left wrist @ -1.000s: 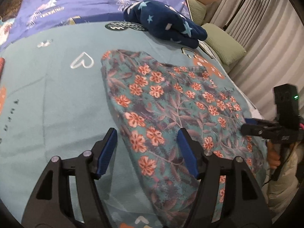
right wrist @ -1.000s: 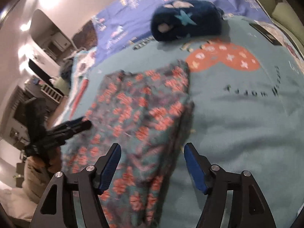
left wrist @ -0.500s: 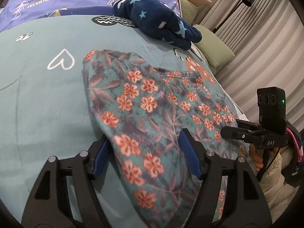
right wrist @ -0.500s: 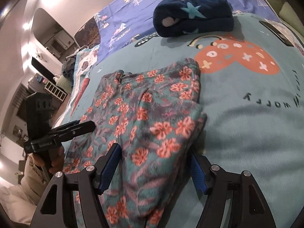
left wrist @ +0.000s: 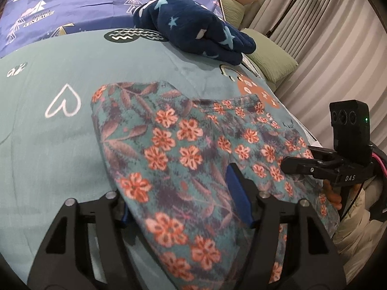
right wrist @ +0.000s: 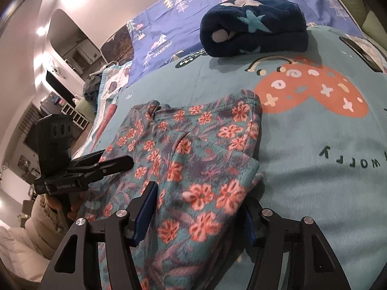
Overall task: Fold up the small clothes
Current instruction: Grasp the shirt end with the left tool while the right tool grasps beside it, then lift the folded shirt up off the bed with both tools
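Note:
A small teal garment with orange flowers (left wrist: 183, 149) lies spread on the teal blanket; it also shows in the right wrist view (right wrist: 193, 154). My left gripper (left wrist: 183, 205) is open, its fingers straddling the garment's near left edge, with cloth draped over the left finger. My right gripper (right wrist: 198, 212) is open and straddles the near right edge, cloth between its fingers. Each gripper shows in the other's view: the right one (left wrist: 314, 166) and the left one (right wrist: 96, 166), both over the garment's side edges.
A folded navy star-patterned fleece (left wrist: 196, 36) lies at the far side of the teal blanket (left wrist: 48, 145). Beyond it is a purple sheet (left wrist: 72, 4). Green pillows (left wrist: 271, 55) and curtains stand at the right. A dark phone (right wrist: 360, 50) lies far right.
Both grippers have moved forward and down onto the garment's near corners, so the cloth now lies between their open fingers and over one finger of each.

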Available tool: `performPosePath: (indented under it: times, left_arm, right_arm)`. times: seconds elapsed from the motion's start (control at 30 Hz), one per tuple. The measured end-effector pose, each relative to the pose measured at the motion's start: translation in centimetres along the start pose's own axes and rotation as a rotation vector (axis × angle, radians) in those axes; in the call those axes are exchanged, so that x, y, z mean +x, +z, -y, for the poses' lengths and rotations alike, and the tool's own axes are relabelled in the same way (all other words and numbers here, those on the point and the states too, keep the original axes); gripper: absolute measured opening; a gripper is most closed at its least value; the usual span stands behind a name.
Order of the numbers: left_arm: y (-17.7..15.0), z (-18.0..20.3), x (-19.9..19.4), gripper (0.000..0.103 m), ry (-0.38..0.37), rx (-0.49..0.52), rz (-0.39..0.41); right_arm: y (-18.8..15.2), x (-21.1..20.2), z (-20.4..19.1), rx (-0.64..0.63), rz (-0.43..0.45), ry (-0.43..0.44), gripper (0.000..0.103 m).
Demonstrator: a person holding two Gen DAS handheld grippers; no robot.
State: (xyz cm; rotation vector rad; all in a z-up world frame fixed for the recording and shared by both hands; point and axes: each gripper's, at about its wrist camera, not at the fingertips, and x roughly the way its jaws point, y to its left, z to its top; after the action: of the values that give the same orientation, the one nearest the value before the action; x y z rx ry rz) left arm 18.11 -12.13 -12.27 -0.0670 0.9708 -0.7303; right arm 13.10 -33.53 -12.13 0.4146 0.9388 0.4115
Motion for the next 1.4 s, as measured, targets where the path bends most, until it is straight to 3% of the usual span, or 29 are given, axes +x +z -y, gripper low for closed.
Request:
performPosePath:
  times: [0.17, 0.37, 0.6, 1.0, 1.4]
  left_arm:
    - [0.3, -0.4, 0.3, 0.044, 0.011, -0.017, 0.005]
    - [0.3, -0.1, -0.1, 0.013, 0.039, 0.004, 0.029]
    - [0.3, 3.0, -2.8, 0.010, 0.138, 0.122, 0.149]
    - [1.0, 8.5, -11.1, 0.010, 0.137, 0.229, 0.327]
    - [1.4, 13.5, -17.5, 0.010, 0.161, 0.317, 0.473]
  right_arm:
    - [0.5, 0.4, 0.2, -0.003, 0.007, 0.000, 0.054]
    - [0.5, 0.5, -0.3, -0.036, 0.028, -0.005, 0.026]
    - [-0.3, -1.7, -3.0, -0.119, 0.125, -0.093, 0.019]
    - [-2.8, -10.4, -10.4, -0.220, 0.342, -0.266, 0.018]
    - [-4.8, -18.1, -15.7, -0.244, 0.534, -0.320, 0.018]
